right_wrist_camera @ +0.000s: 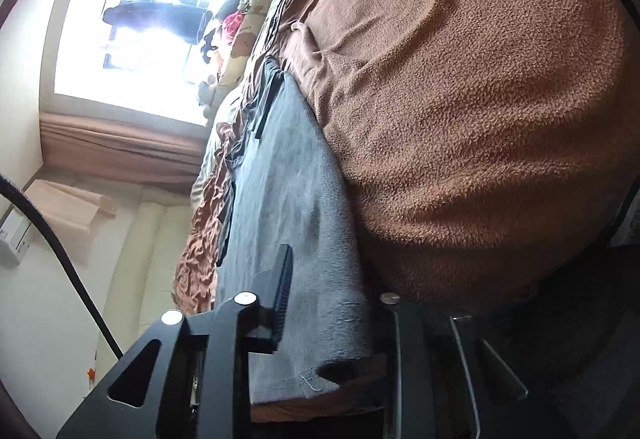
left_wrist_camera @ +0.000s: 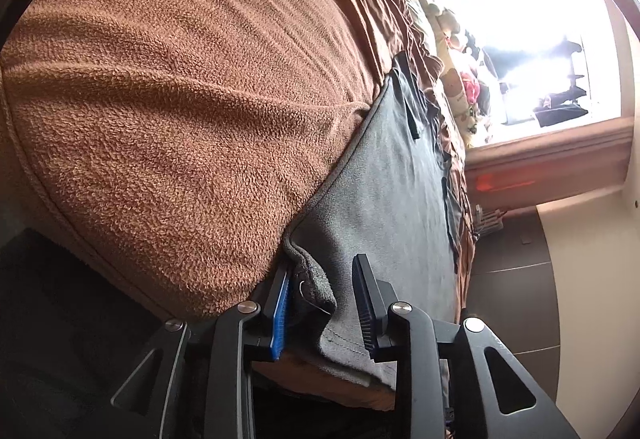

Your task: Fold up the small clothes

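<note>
Near edge of the bed: left gripper (left_wrist_camera: 324, 303) spread around the grey garment (left_wrist_camera: 392, 191) corner, not pinching. Right gripper (right_wrist_camera: 320, 299) grip cannot tell; one finger hidden. Garment flat on brown blanket (left_wrist_camera: 180, 99). Next: pinch corners, lift, fold toward window (left_wrist_camera: 540, 39).

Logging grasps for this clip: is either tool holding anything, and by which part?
Left tool: open, with the grey cloth's near corner bunched loose between the pads. Right tool: astride the cloth's near edge; its far pad is hidden, so a grip cannot be told.
</note>
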`<state>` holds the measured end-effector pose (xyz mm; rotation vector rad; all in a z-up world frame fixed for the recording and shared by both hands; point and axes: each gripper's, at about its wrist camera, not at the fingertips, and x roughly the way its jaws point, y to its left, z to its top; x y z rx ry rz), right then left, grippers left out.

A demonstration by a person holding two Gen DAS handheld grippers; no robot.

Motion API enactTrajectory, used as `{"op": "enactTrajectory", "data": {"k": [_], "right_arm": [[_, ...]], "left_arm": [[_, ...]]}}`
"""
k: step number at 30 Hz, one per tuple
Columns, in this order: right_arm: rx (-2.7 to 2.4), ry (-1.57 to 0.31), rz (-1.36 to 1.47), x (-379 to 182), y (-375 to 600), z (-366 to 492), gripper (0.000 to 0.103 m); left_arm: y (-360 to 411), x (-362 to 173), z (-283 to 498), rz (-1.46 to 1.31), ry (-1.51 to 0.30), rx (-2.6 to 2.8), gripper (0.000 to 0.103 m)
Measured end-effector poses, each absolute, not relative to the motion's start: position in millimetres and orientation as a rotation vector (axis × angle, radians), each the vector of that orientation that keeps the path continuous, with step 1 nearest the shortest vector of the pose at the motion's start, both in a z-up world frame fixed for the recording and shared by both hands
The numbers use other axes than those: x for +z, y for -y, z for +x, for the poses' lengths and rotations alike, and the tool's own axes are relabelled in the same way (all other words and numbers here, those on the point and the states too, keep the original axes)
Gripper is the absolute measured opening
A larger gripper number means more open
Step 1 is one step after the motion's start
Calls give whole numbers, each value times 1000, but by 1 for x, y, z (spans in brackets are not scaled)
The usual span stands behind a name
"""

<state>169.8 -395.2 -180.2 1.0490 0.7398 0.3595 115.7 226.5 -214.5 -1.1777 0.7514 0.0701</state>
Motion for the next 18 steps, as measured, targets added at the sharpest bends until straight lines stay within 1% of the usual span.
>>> {"op": "enactTrajectory", "data": {"k": [1, 2, 3, 4, 6, 18], "right_arm": [[356, -731, 1051, -179, 395, 168, 6], [348, -726, 1046, -176, 396, 165, 5], [341, -718, 1043, -173, 396, 164, 3], [339, -712, 1043, -171, 397, 164, 1], [344, -709, 1026, -164, 395, 162, 1], [418, -649, 932, -126, 384, 138, 0]], "left_arm": [[-226, -214, 115, -1172, -748, 71, 31], [-226, -214, 116, -1157, -752, 73, 28], [-225, -213, 117, -1137, -762, 86, 17], [-225, -214, 117, -1129, -774, 96, 12], [-226, -215, 114, -1139, -767, 93, 8], [-231, -181, 93, -1145, -646, 47, 6]]}}
